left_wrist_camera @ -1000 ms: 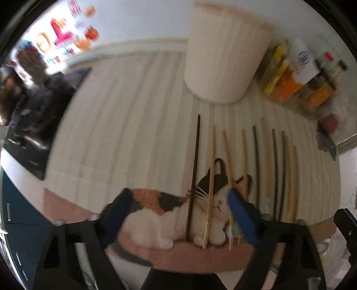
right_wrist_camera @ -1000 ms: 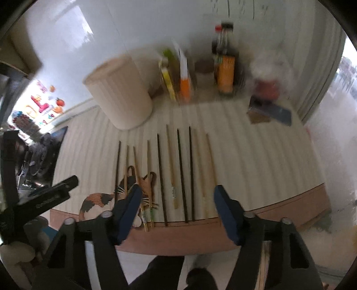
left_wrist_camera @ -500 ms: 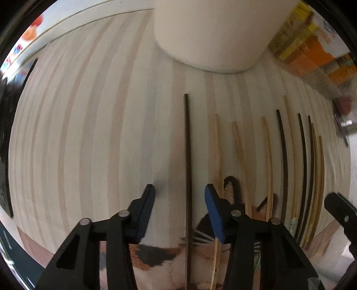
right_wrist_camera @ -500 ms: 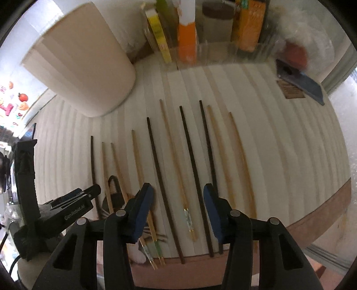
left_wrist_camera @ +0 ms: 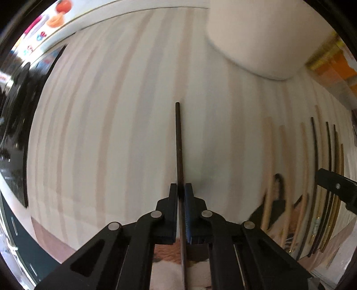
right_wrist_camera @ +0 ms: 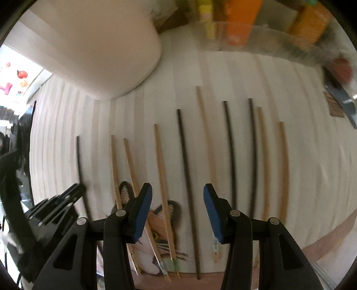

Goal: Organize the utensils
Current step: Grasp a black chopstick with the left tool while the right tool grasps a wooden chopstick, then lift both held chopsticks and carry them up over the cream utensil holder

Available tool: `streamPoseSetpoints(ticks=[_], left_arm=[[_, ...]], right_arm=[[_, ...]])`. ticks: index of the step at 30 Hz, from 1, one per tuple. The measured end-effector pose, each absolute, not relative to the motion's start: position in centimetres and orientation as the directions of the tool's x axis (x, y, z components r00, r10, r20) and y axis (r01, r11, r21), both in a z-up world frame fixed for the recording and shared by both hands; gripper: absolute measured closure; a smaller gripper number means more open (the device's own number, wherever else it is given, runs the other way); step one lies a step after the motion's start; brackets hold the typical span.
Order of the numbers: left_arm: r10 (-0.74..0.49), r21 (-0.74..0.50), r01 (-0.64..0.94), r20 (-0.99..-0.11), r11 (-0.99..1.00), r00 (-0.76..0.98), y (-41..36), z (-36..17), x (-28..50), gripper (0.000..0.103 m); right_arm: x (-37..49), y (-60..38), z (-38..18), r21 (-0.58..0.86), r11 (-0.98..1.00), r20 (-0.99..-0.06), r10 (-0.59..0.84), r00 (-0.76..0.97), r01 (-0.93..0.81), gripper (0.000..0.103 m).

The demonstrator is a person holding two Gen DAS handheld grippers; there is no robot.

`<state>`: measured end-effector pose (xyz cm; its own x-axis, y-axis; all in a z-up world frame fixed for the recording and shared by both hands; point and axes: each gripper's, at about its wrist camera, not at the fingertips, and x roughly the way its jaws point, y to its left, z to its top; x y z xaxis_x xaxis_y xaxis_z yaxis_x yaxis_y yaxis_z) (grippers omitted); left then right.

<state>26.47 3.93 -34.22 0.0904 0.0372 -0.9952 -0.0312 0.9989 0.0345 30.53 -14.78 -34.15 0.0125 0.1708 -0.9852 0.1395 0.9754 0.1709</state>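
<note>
Several chopsticks, dark and light wood, lie side by side on a pale striped mat [right_wrist_camera: 223, 73]. My left gripper [left_wrist_camera: 181, 191] is shut on the leftmost dark chopstick [left_wrist_camera: 179, 142], which runs straight ahead between the pads; the same chopstick shows at the left of the right wrist view [right_wrist_camera: 79, 165]. My right gripper [right_wrist_camera: 177, 200] is open low over the row, its pads either side of a light chopstick [right_wrist_camera: 161, 169] and a dark chopstick [right_wrist_camera: 186, 169]. The left gripper's body shows in the right wrist view [right_wrist_camera: 55, 205].
A large cream cylindrical container [left_wrist_camera: 267, 35] [right_wrist_camera: 96, 44] stands on the mat behind the row. Orange and yellow packets [right_wrist_camera: 241, 20] stand at the back. A cat-shaped mat [right_wrist_camera: 160, 220] lies under the near chopstick ends by the table's front edge [right_wrist_camera: 323, 241].
My left gripper has moved forward and shut on the leftmost dark chopstick. My right gripper has come lower and closer over the row, staying open.
</note>
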Motion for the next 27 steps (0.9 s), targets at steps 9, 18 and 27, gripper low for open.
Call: streamPoseSetpoints(ticks=[9,18,27], left_arm=[[-0.021,-0.030,-0.113,-0.997,0.993,0.075,8.6,-34.4,26.5,0.100],[-0.023,-0.025,-0.013,-0.996,1.000,0.090,8.5,-34.5,26.1,0.098],[0.010,0.013,0.054,-0.999,0.998,0.043,7.3,-35.5,27.1,0.098]], right_arm=[[30.7,-11.8,-35.7,0.095,0.995,-0.991,0.096,-0.090,0.013,0.088],[30.5,-11.4,-35.3,-0.002,0.998,-0.992,-0.010,-0.124,-0.068,0.096],[29.8,-10.4,-35.0,-0.016,0.996,-0.991,-0.027,-0.132,-0.090,0.095]])
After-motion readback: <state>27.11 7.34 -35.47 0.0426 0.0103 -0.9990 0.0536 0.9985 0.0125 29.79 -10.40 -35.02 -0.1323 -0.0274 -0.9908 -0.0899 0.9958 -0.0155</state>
